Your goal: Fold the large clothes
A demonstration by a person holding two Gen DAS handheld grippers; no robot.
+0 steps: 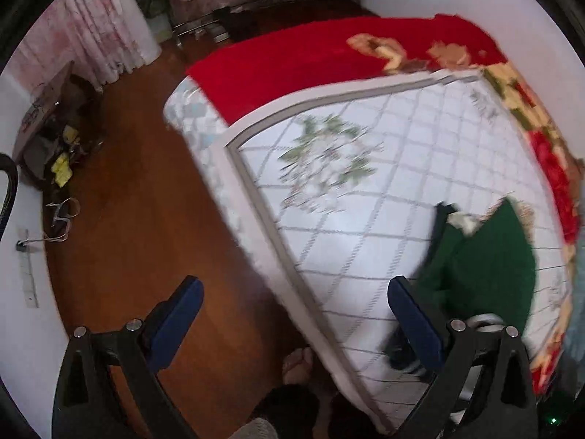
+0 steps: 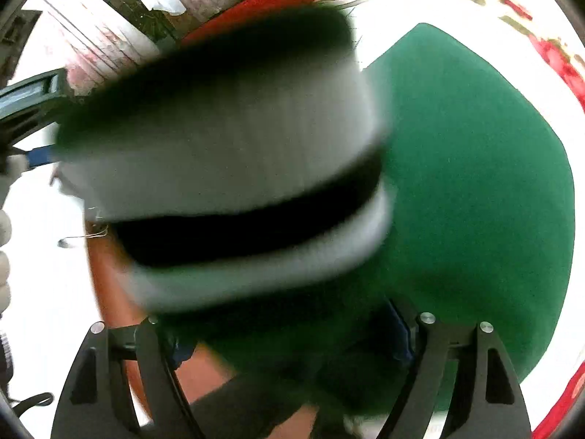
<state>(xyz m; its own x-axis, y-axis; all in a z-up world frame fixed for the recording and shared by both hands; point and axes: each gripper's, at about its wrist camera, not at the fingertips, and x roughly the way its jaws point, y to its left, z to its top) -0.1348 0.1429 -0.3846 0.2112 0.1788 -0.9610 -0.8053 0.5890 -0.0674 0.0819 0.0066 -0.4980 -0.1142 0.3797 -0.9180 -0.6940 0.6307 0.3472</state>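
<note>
Early fold: right tongs (image 2: 289,333) seemingly grip the green knitted sweater with striped cuff (image 2: 475,168) over the quilted bed (image 1: 365,226); left tongs (image 1: 292,292) gape empty, likely next to take another edge.

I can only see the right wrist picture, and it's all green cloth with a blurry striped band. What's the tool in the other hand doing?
Observer: The left gripper has its fingers open and holds nothing. It is above the bed's edge.
Operator: What's the cloth lying on?
Observer: A white quilted mattress with a diamond grid and a flower print.
Operator: Does the cloth cover the bed?
Observer: No. The green garment is bunched at the near side, and most of the mattress is bare.
</note>
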